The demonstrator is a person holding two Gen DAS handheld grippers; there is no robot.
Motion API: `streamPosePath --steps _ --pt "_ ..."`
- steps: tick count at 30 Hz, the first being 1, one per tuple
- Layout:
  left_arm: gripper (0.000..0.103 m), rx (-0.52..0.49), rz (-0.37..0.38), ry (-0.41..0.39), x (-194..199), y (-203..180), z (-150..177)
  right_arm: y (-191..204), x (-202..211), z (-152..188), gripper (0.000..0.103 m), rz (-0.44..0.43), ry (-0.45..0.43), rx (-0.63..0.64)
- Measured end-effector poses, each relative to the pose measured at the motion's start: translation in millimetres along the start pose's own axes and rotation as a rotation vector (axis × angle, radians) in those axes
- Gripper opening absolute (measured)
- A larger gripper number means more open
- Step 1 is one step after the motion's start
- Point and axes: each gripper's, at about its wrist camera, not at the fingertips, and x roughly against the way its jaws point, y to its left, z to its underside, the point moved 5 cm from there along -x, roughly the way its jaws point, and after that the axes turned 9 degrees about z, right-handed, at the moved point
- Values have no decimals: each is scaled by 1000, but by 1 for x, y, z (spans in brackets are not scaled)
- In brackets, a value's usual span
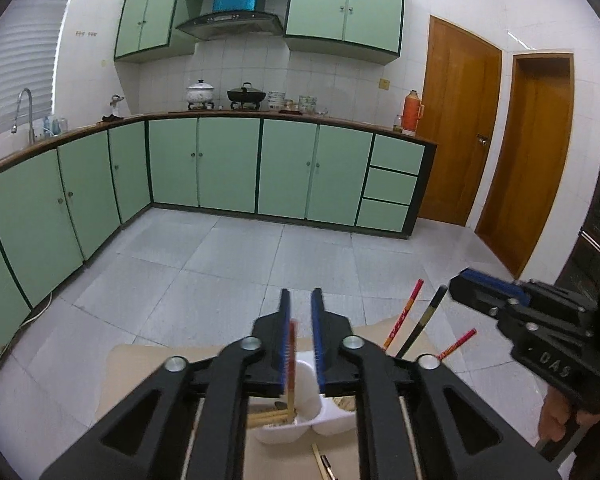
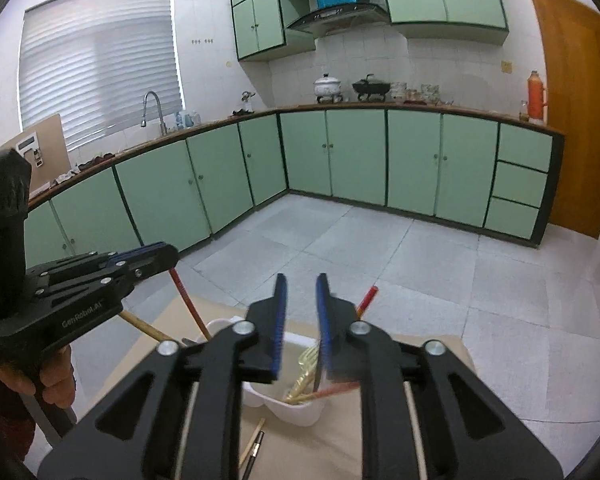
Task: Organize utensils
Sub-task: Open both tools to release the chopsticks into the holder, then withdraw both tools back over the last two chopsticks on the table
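Note:
A white utensil holder (image 1: 312, 404) stands on a tan table (image 1: 140, 376) under both grippers; it also shows in the right wrist view (image 2: 296, 404). My left gripper (image 1: 301, 312) is open above it, with a red-tipped chopstick (image 1: 291, 360) leaning against its left pad and reaching down into the holder. My right gripper (image 2: 302, 292) is open and empty above the holder, which holds gold cutlery (image 2: 306, 376) and chopsticks. Several chopsticks (image 1: 404, 316) stick up from the holder's right side. A chopstick and a dark pen-like utensil (image 2: 256, 442) lie on the table in front.
The table's far edge drops to a grey tiled floor (image 1: 260, 248). Green cabinets (image 1: 228, 164) line the far walls, with pots on the counter. Each gripper shows in the other's view, close at the side (image 1: 520, 312) (image 2: 100, 280).

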Motion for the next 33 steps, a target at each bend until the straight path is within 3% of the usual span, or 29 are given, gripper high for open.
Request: streamPosePath --steps 1,5,10,12,18,25,33 --pt "22 3 -1 -7 5 0 1 -2 5 0 36 8 -13 -3" --pt "39 -3 -22 -54 32 -5 3 -9 38 -4 51 53 -91 -5" --pt "61 2 -48 -103 69 -11 16 -16 78 10 82 103 -163 -20" --pt "66 14 -57 -115 84 -13 27 -17 89 19 90 130 -181 -25" --pt "79 32 -86 -96 110 -17 77 -18 116 62 97 185 -181 -50" --pt "82 -29 -122 -13 115 -26 150 0 121 128 97 193 -104 -34" --pt "83 -25 -115 72 109 -28 204 16 109 186 97 188 3 -52"
